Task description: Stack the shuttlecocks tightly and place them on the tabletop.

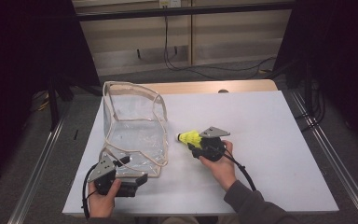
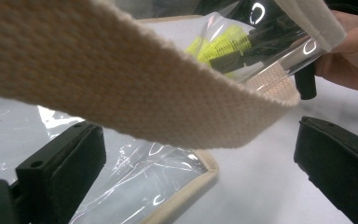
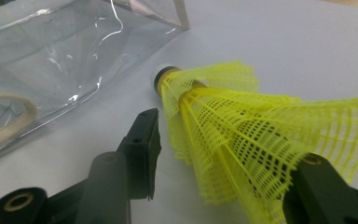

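**Jaws around shuttlecock, bag not yet loaded**

Right gripper [image 3: 219,154] jaws stand part-closed around the yellow shuttlecock [image 3: 242,135]; firm contact cannot be confirmed. Left gripper [image 2: 200,172] jaws stand apart beneath the strap [image 2: 135,88] of the clear bag [image 1: 133,128]. The shuttlecock lies just right of the bag, outside it. Remaining, by my judgement: lift and insert.

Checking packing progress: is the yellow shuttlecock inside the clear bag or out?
Out. The yellow shuttlecock lies on the white table beside the clear bag, between the right gripper jaws.

A white table [image 1: 279,140] stands on grey floor [image 1: 23,154], pale wall panels [image 1: 233,32] and dangling cables [image 1: 168,46] behind.
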Motion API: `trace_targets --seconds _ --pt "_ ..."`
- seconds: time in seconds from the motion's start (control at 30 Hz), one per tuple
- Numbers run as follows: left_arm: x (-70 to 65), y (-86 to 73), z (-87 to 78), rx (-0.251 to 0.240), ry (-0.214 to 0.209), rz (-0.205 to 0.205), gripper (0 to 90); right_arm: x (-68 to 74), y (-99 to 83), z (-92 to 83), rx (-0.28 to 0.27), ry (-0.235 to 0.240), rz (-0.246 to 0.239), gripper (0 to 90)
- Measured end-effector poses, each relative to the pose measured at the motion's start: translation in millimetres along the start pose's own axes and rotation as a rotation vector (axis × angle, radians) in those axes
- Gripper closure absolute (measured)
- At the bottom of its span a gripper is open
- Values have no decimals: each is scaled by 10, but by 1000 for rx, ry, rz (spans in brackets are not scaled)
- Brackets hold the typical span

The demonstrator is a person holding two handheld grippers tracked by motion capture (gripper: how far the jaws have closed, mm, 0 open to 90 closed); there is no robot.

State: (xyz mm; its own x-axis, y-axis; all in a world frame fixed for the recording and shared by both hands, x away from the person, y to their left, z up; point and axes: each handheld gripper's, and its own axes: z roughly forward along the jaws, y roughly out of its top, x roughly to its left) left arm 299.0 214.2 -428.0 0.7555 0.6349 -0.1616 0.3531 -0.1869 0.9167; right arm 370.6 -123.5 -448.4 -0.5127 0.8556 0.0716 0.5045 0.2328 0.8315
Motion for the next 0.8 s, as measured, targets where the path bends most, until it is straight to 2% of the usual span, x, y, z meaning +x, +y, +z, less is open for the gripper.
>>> trace_targets --seconds 0.17,0.23,0.5,0.67,0.8 --pt "-2 1 1 0 1 1 20 -34 11 27 5 -4 10 553" --pt "-2 0 0 0 0 -1 20 -35 21 46 7 -4 -1 564" --pt "1 -2 -5 -3 0 1 22 -61 19 91 18 25 4 733" --pt "1 -1 -3 -2 0 1 22 -83 23 71 32 38 2 788" --pt "0 0 -2 0 1 3 21 -126 26 29 35 53 10 794"
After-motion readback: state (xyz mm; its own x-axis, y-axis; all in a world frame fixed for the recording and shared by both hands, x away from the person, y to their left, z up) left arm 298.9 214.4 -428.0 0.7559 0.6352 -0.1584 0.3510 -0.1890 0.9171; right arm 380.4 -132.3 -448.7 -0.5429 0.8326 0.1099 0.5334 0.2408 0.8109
